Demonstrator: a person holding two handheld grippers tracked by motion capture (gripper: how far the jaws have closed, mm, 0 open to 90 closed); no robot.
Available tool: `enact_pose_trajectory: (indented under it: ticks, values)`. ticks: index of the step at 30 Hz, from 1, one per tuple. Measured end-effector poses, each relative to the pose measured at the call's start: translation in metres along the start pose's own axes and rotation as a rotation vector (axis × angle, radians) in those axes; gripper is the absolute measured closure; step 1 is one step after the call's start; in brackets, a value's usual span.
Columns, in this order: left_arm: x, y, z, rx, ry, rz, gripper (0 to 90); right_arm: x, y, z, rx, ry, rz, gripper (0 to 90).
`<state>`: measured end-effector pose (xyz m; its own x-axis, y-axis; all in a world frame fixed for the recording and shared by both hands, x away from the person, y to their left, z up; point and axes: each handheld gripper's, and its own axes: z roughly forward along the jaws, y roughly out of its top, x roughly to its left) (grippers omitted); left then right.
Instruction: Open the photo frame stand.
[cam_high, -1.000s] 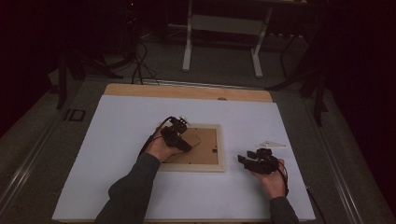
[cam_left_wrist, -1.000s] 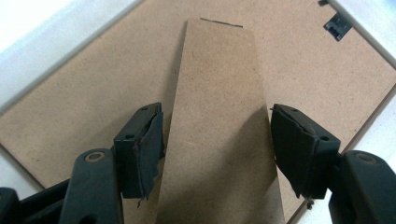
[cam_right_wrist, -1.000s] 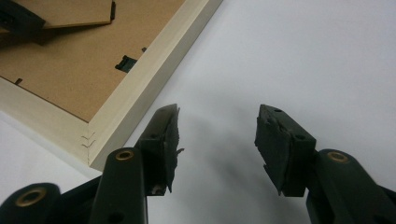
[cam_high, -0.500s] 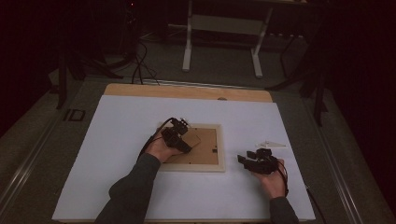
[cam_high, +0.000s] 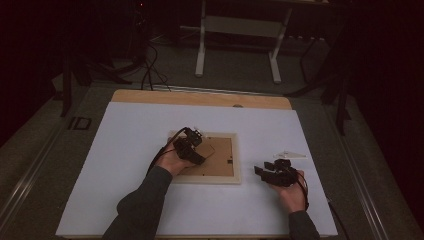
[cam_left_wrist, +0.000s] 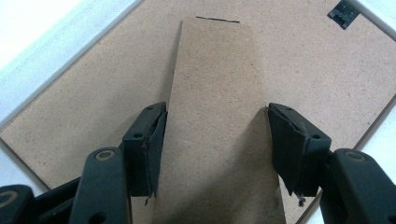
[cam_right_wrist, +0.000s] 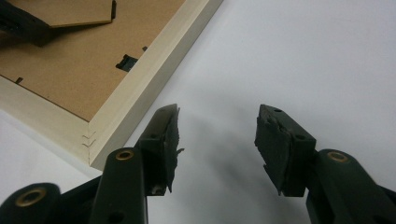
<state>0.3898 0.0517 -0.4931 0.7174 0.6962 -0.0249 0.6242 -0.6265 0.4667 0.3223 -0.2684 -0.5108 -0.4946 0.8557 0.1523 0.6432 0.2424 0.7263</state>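
Picture frame (cam_high: 220, 176) lies face down near the middle of the white table (cam_high: 125, 150), a little toward the person's side. Pale wooden border, brown fibreboard backing (cam_left_wrist: 299, 60) set inside it. Small black clips at the backing's edge (cam_left_wrist: 343, 11). A corner joint of the border is seen in the right gripper view (cam_right_wrist: 88, 137), light unpainted wood.

A long fibreboard stand (cam_left_wrist: 215, 116) is attached to the backing, same brown, narrow and straight-edged, with a dark line at its far end.

Left gripper (cam_left_wrist: 212, 144) sits over the frame's left half, its jaws on either side of the stand. Jaws have just been closing; both pads stand right at the stand's edges, and I cannot tell whether they press on it.

Right gripper (cam_right_wrist: 215, 140) rests on the bare table to the right of the frame, just beside its corner, jaws apart with nothing between them.

A small clear piece (cam_high: 289, 155) lies on the table beyond the right gripper.
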Motion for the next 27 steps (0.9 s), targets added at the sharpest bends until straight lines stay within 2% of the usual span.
enact_pose_trajectory:
  ticks: [10,27]
  values:
    - [-0.004,-0.003,-0.001,-0.024,0.036,0.005,41.1,0.0,0.001,-0.001,-0.004,-0.001,-0.002,48.7]
    - [-0.017,-0.009,-0.007,-0.075,0.122,0.04,41.1,0.001,0.003,-0.002,-0.018,0.005,-0.003,48.8]
